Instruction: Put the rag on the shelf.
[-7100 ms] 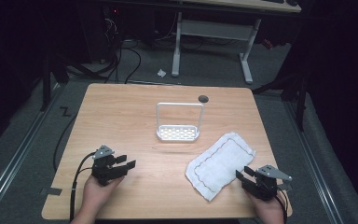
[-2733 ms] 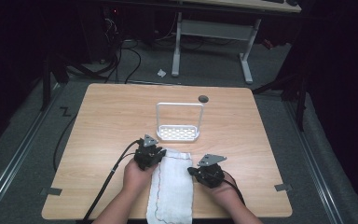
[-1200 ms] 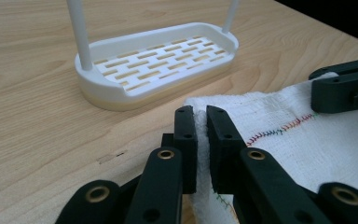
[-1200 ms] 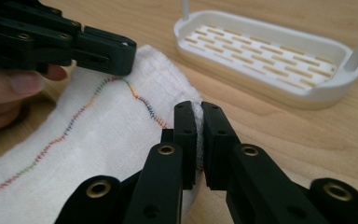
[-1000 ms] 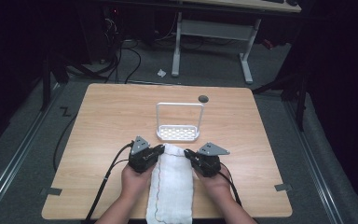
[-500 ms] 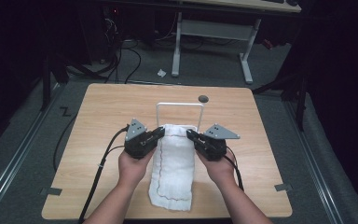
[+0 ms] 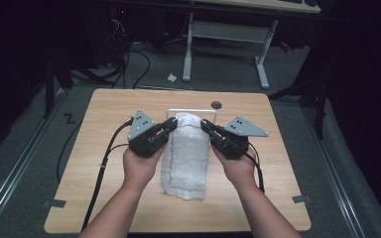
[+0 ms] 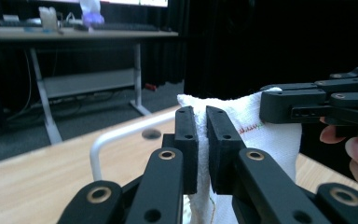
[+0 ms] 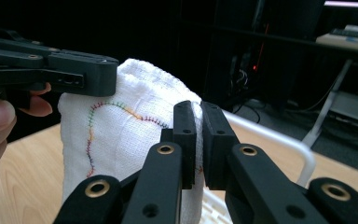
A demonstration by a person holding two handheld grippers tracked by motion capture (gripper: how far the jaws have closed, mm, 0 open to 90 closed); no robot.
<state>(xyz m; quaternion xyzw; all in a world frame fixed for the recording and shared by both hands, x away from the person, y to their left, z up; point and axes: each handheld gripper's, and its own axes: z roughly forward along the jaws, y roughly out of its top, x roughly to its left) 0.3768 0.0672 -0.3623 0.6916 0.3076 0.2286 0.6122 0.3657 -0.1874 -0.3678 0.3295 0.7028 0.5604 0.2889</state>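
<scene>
A white cloth (image 7: 187, 153) with a coloured stitched line hangs from both grippers above the wooden table (image 7: 104, 148); its lower end rests on the tabletop. My left gripper (image 7: 170, 124) is shut on the cloth's upper left corner (image 8: 200, 140). My right gripper (image 7: 204, 126) is shut on the upper right corner (image 9: 196, 140). The cloth's top edge is at the height of the white wire rack's bar (image 7: 171, 111), just in front of it. In the left gripper view the rack's bar (image 8: 116, 135) curves behind the jaws. In the right gripper view the rack's bar (image 9: 279, 140) runs behind the cloth (image 9: 121, 130).
A small dark round grommet (image 7: 216, 104) sits near the table's far edge. Black cables (image 7: 104, 163) trail from the left gripper across the table's left side. A desk frame (image 7: 223, 34) and floor cables stand beyond the table.
Both grippers have lifted the cloth's top edge up and forward toward the rack. Earlier the cloth lay flat, spread at the right, then lengthwise in the middle.
</scene>
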